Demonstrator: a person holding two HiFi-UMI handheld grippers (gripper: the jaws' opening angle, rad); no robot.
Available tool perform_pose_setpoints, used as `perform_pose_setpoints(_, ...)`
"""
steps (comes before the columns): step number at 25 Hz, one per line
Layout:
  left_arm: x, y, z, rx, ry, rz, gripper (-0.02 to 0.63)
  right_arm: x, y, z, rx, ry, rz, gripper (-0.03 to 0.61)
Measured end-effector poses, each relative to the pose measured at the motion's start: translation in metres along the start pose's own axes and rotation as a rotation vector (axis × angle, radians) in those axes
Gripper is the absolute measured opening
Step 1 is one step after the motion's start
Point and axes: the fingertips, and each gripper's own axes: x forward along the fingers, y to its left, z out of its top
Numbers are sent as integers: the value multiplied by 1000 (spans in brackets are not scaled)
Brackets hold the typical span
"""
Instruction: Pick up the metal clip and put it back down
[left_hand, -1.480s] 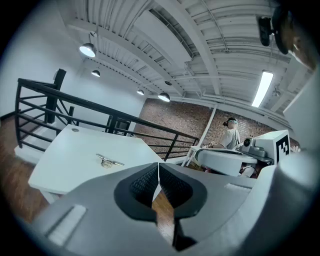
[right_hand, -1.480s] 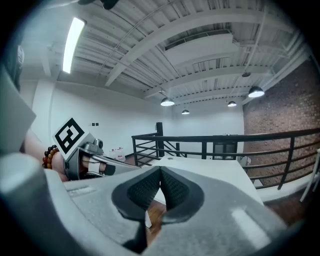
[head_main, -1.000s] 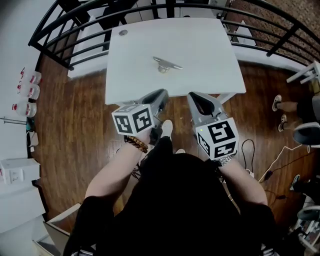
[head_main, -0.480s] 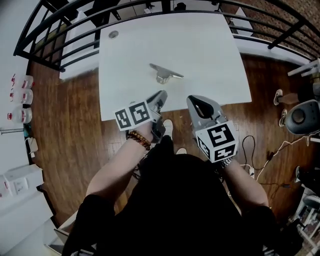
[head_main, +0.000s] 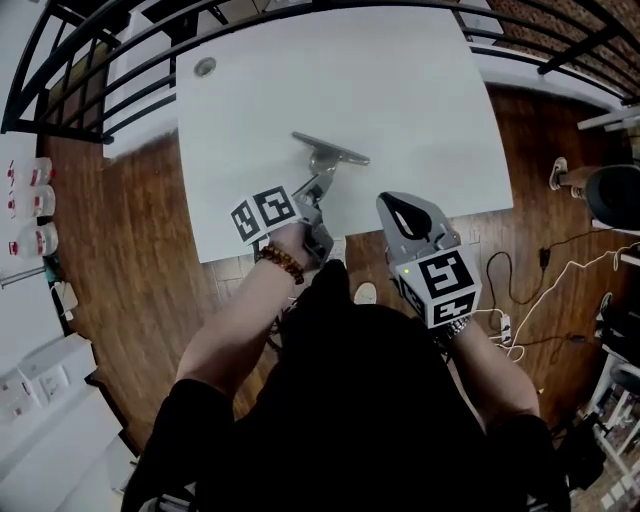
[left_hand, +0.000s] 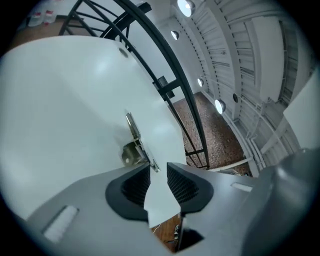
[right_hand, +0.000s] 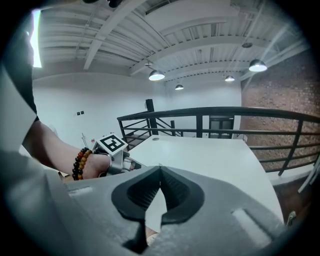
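Low over the near part of the white tabletop (head_main: 400, 90) with the left hand-held gripper (head_main: 318, 190), tilted down toward the surface, jaws spread and just now opening wider, nothing between the pads. Right in front of those tips, the metal clip (head_main: 330, 152), lying on the tabletop roughly mid-surface, long flat bar on top, small folded piece beneath. From the left gripper view, same story: clip (left_hand: 137, 145) resting on the white surface (left_hand: 60, 100), near end of its bar just beside the tip of one jaw, not pinched, open gap of the left hand-held gripper (left_hand: 158, 170) showing only bare white. Over on the right, the right hand-held gripper (head_main: 405, 205) poised at the tabletop's near edge, well apart from the clip. In its own view, right hand-held gripper (right_hand: 160, 172) pressed together at the tips, empty, looking out across the tabletop (right_hand: 210, 155). Off to that view's left, a wrist with a bead bracelet (right_hand: 80, 162) and the left marker cube (right_hand: 112, 143). Black railing (head_main: 90, 60) around the far side, wooden floor (head_main: 130, 230) below.
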Motion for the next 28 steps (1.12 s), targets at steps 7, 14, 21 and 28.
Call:
perform_pose_setpoints(7, 26, 22, 18, -92, 23, 16, 114, 23, -14, 2, 23, 31, -23, -9)
perform_pose_setpoints(14, 40, 28, 25, -134, 39, 1, 84, 36, -24, 1, 47, 53, -62, -9)
perform_pose_setpoints(21, 44, 15, 24, -134, 71, -44, 18, 39, -28, 13, 49, 27, -79, -9)
perform_pose_setpoints(28, 27, -19, 29, -18, 22, -84, 18, 22, -37, 20, 49, -18, -60, -9)
